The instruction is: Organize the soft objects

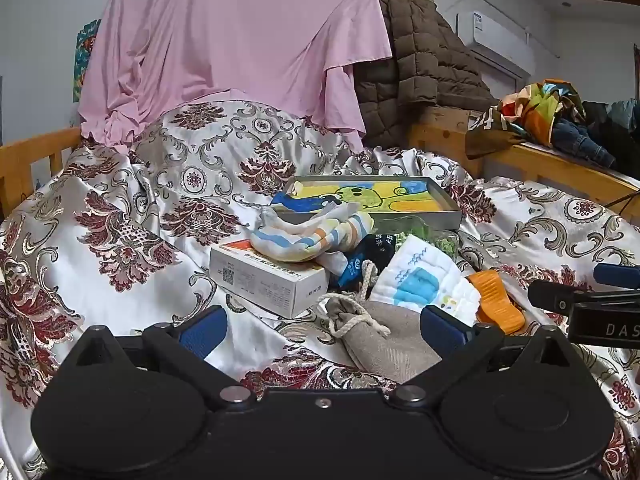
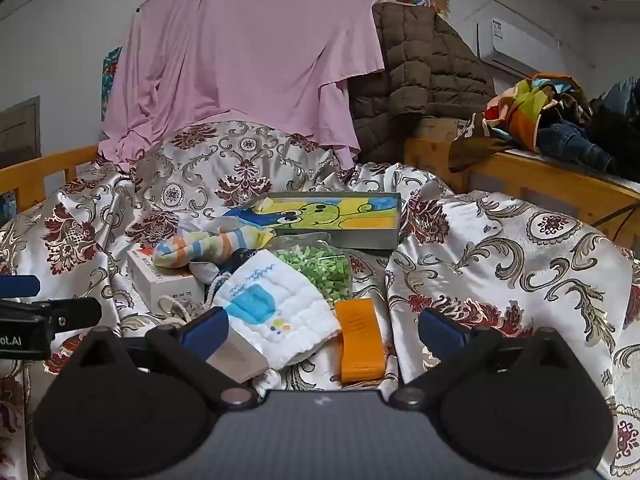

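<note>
Two handheld grippers hover side by side over a cluttered bed draped in a shiny floral satin bedspread [image 1: 132, 208], both with blue-padded jaws spread wide and holding nothing.

In the left wrist view, the left gripper [image 1: 320, 330] frames a grey drawstring pouch [image 1: 384, 340], which lies on the satin between its fingers, nearer the right one. At 12 o'clock from the pouch sits a folded white quilted cloth with a blue patch [image 1: 424, 284], touching the pouch's upper edge. An orange plastic clip-like piece [image 1: 496, 300] lies just beside the cloth at 3 o'clock. At 10 o'clock from the pouch, a white carton [image 1: 264, 276] carries a striped sock [image 1: 308, 236] draped over its far end. A dark blue packet [image 1: 366, 256] is wedged between carton and cloth. Farther back, a shallow metal tray lined with a cartoon picture [image 1: 456, 216] rests tilted on the folds.

In the right wrist view, the right gripper [image 2: 322, 330] frames the quilted cloth [image 2: 276, 304] and the orange piece [image 2: 360, 340], with a clear bag of green bits [image 2: 324, 268] at 12 o'clock from them, just before the tray [image 2: 360, 240]. The left gripper's tip shows at 9 o'clock.

Behind the bed hang a pink sheet [image 2: 248, 56] and a brown quilted jacket [image 2: 424, 76]; at 2 o'clock, heaped clothes [image 2: 532, 116] crowd a wooden ledge.
</note>
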`<state>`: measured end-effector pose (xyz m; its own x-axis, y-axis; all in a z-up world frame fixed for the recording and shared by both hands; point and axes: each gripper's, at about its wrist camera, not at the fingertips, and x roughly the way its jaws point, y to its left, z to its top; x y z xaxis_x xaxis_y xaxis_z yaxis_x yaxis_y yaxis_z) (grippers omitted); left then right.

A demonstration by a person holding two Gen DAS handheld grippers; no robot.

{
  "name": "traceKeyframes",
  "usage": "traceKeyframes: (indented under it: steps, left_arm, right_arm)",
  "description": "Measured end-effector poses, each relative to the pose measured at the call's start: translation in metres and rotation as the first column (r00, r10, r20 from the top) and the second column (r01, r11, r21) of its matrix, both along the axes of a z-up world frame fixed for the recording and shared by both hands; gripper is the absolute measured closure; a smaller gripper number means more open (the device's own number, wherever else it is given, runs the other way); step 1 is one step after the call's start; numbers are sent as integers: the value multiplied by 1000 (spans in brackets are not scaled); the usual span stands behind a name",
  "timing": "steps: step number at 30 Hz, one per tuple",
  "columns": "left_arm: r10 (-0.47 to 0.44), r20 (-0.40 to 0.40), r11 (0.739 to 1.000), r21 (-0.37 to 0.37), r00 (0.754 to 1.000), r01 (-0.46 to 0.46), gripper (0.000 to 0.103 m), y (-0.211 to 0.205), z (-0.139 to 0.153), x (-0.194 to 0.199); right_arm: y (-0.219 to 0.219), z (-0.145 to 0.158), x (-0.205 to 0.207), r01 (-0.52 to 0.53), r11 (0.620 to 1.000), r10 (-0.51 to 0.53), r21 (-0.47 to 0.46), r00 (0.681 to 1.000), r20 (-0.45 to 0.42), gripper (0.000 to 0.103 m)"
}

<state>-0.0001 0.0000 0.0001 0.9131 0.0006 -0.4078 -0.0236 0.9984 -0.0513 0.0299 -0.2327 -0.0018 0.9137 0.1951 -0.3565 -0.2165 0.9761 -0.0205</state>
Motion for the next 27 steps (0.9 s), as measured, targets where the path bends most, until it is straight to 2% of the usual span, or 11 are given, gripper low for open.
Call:
traceKeyframes:
  steps: [27]
  left_arm:
    - [1,7,1000,5,1000,-1,1,0,0,1]
  right_arm:
    - [2,-1,0,-4,1000,4,3,1000,-8,0]
